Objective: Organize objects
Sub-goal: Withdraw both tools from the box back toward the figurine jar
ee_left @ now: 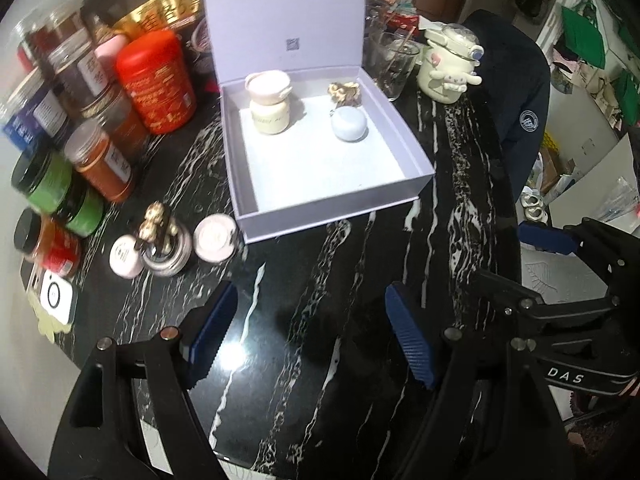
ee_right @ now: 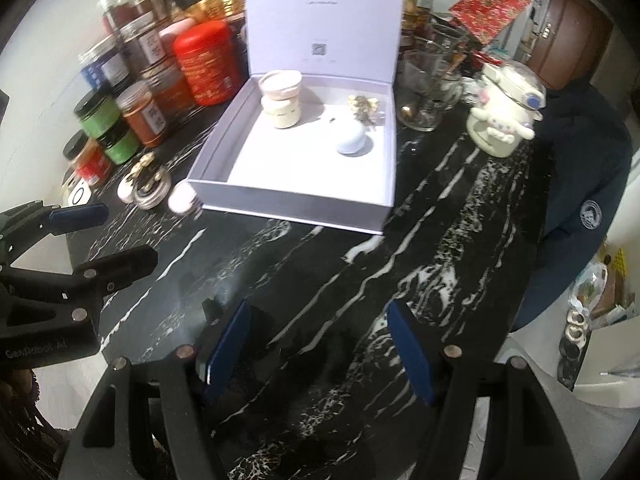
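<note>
Your left tongs [ee_left: 310, 344]: half open, nothing held, over bare counter [ee_left: 320, 280]. Right tongs [ee_right: 320, 352]: same, empty. Loose pink jars [ee_left: 214, 238] and gold-topped tin [ee_left: 166, 246] sit at 11 o'clock from left tongs, nearer left hand. Lavender box [ee_left: 332, 216] beyond at 12 o'clock, lid up; cream bottle [ee_left: 270, 114] upright inside.
</note>
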### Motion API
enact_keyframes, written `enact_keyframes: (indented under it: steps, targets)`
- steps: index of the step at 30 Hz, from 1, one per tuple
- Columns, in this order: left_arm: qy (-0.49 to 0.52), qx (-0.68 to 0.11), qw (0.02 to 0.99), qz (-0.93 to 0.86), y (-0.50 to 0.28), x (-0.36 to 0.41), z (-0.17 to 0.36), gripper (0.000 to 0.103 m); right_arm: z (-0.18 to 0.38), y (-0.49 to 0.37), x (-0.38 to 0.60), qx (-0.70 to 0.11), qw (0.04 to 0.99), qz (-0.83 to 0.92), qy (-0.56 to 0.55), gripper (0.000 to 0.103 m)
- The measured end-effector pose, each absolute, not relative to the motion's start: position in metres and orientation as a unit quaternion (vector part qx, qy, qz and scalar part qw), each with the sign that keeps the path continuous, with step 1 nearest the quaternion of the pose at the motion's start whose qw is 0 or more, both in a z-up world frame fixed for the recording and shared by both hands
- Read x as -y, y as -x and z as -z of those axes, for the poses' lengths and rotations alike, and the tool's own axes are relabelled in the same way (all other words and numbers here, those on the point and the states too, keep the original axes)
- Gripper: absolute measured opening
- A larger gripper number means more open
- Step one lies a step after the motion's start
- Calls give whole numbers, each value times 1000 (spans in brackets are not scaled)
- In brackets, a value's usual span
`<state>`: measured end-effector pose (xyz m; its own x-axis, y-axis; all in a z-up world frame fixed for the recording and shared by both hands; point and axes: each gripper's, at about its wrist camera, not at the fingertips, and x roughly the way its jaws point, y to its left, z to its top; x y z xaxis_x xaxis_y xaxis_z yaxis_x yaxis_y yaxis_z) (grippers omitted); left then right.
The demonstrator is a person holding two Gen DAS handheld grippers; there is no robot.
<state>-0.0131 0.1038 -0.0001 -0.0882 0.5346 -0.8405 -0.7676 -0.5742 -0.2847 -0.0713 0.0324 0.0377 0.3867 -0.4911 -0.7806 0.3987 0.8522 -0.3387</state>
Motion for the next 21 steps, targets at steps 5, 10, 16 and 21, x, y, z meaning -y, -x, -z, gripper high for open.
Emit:
enact_keyframes:
  steps: [5,10,16,21]
  targets:
    - [517,-105,430,-732,17,-87,8,75,-28,57,-45,-493,832,249,57,72]
    - [528,-93,411,-737,27,-68,16,75,-19,40,-58,-502,832,228,68,72]
    - [541,-81,387,-742,39,-45,27,75,-7,19,-71,-511,831,206,76,72]
    - [553,-70,367,-745,51,-24,39,75,2,-2,-84,-518,830,189,81,72]
